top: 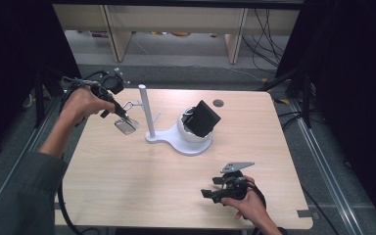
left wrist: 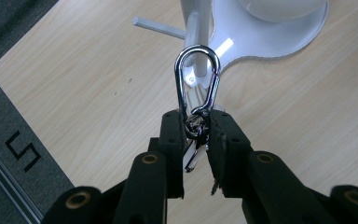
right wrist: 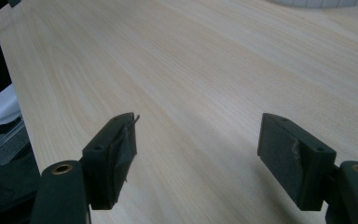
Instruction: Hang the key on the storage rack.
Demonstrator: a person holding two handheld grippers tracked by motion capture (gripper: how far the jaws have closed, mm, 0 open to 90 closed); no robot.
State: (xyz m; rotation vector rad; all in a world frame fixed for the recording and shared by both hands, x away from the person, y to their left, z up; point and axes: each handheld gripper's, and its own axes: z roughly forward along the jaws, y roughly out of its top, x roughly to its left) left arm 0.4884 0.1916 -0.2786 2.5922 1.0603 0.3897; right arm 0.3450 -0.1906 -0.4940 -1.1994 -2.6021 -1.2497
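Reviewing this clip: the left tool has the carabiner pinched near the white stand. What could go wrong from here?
1. The left tool grips the carabiner only at its small lower end, so it might twist or slip out near the peg.
2. The white stand rests free on the table; a push on its post could shift or tip it, black pouch included.
3. The right tool sits open and far off, unable to steady the stand.
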